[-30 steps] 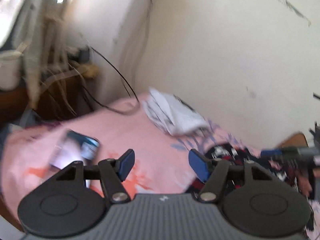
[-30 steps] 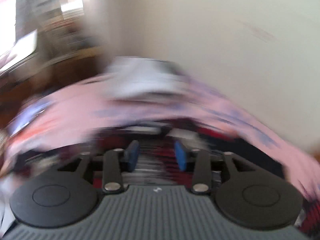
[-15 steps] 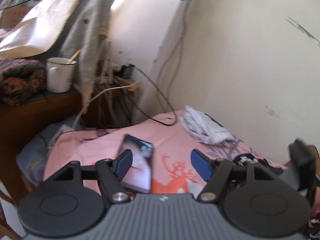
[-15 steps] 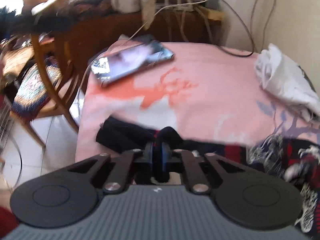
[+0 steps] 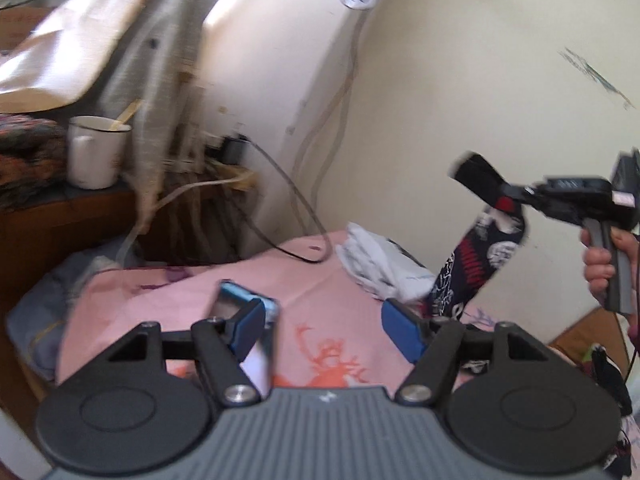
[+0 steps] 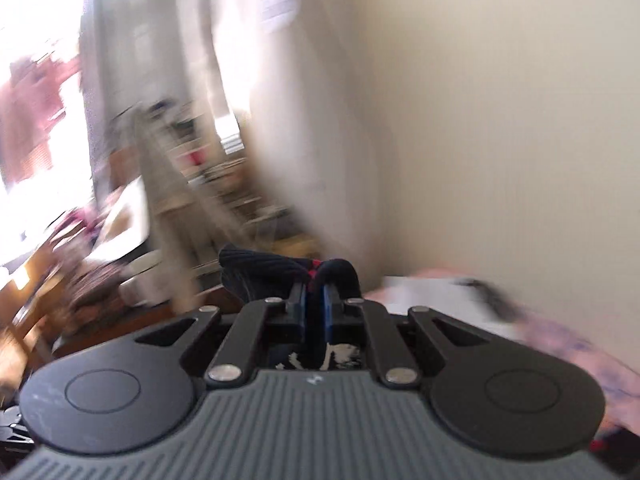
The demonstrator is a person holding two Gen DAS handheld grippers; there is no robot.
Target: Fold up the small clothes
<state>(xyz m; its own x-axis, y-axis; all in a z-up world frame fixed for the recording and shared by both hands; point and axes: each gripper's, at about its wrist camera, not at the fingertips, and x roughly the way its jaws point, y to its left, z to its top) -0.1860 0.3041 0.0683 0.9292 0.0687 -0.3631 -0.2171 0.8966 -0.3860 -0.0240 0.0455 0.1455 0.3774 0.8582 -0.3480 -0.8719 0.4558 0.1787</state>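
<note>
A dark garment (image 5: 478, 252) with red and white print hangs in the air at the right of the left wrist view, its lower end reaching down to the pink bedsheet (image 5: 192, 300). My right gripper (image 5: 516, 194), held by a hand (image 5: 598, 264), is shut on its top edge. In the blurred right wrist view the same gripper (image 6: 314, 294) has its blue pads pressed together on a bunched fold of the dark garment (image 6: 260, 272). My left gripper (image 5: 324, 324) hovers open low over the sheet, left of the garment, with nothing between its fingers.
A phone (image 5: 232, 300) lies on the sheet behind my left finger. A folded white cloth (image 5: 380, 264) rests near the wall. A black cable (image 5: 298, 216) trails onto the bed. A white mug (image 5: 94, 152) stands on a wooden desk (image 5: 60, 220) at left.
My right gripper closed on the dark garment lying on the bed and lifted it into the air. The left gripper swung left over the sheet, bringing the phone into view, and stayed open.
</note>
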